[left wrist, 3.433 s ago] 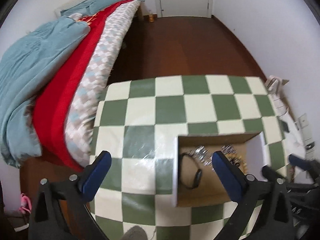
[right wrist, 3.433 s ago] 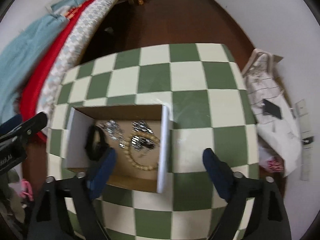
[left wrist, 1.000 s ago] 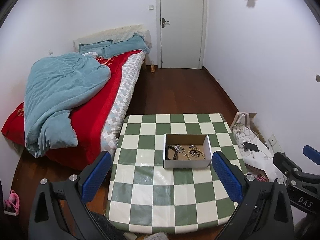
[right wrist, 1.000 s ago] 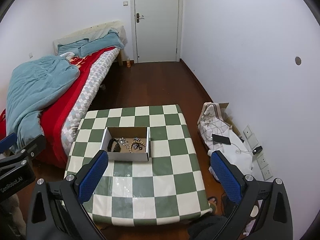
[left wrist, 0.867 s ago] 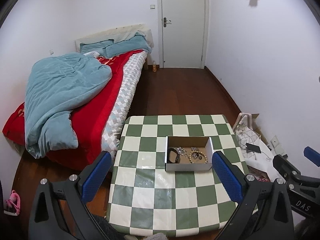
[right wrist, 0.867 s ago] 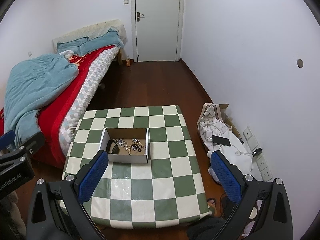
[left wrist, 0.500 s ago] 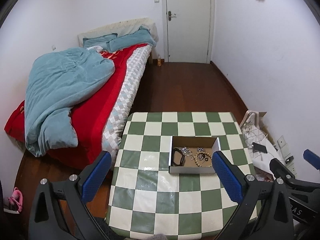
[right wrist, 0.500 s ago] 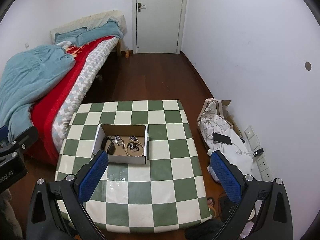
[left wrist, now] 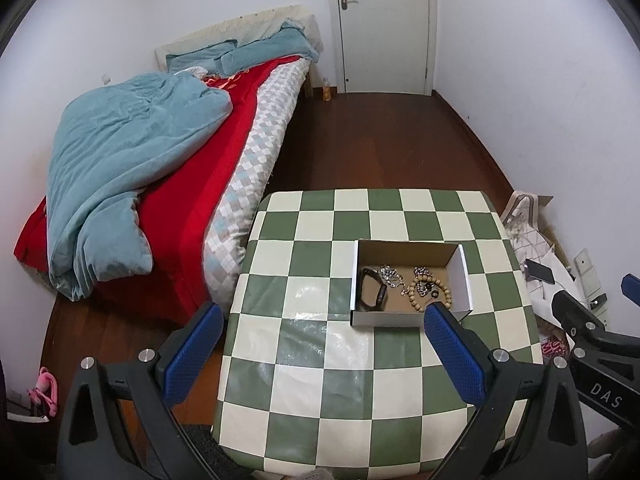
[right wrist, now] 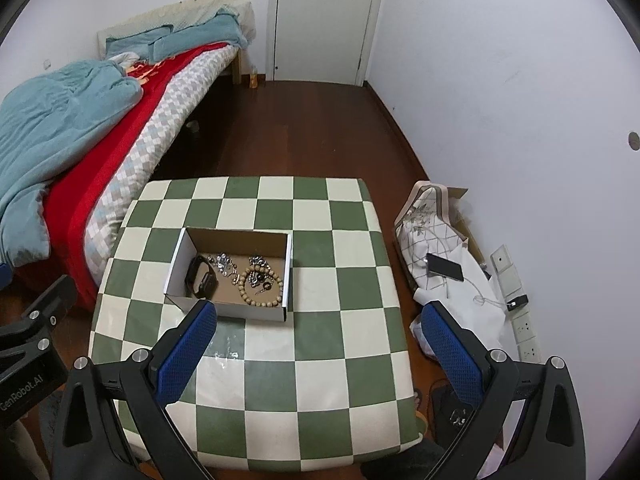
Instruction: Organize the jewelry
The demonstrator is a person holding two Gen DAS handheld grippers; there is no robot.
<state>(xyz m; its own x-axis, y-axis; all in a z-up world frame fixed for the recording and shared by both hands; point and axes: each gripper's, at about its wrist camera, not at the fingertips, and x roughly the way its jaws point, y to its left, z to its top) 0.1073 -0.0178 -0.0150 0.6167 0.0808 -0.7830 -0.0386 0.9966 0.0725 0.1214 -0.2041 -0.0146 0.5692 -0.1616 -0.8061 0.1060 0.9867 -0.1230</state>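
- The left claw (left wrist: 318,344) hangs above the near part of the counter (left wrist: 340,360), jaws spread wide and gripping nothing; its blue pads (left wrist: 192,350) stand well apart
- The right claw (right wrist: 320,344) is likewise released and empty, high over the counter's near edge; part of it shows at the right rim of the left view
- The box (left wrist: 408,318), open cardboard with white outer walls, sits on the checked counter ahead of both claws; from the left claw it lies ahead and to the right, its near wall just beyond the right pad tip; from the right claw it lies ahead and to the left (right wrist: 230,304), its near left corner just past the left pad tip
- Inside the box: a black band (right wrist: 200,278) on the left; a silver chain (right wrist: 224,262) next to it toward the far wall; a bead bracelet (right wrist: 260,286) on the right with small dark and silver pieces inside its loop; whether the pieces touch one another I cannot tell
- A bed (left wrist: 168,184) with a red cover and a blue quilt (left wrist: 120,168) lies ahead and left of the claws, just beside the counter
- A phone (right wrist: 444,266) rests on white cloth on the floor, ahead and right of the right claw, near wall sockets
- A white door (left wrist: 384,24) stands shut far ahead
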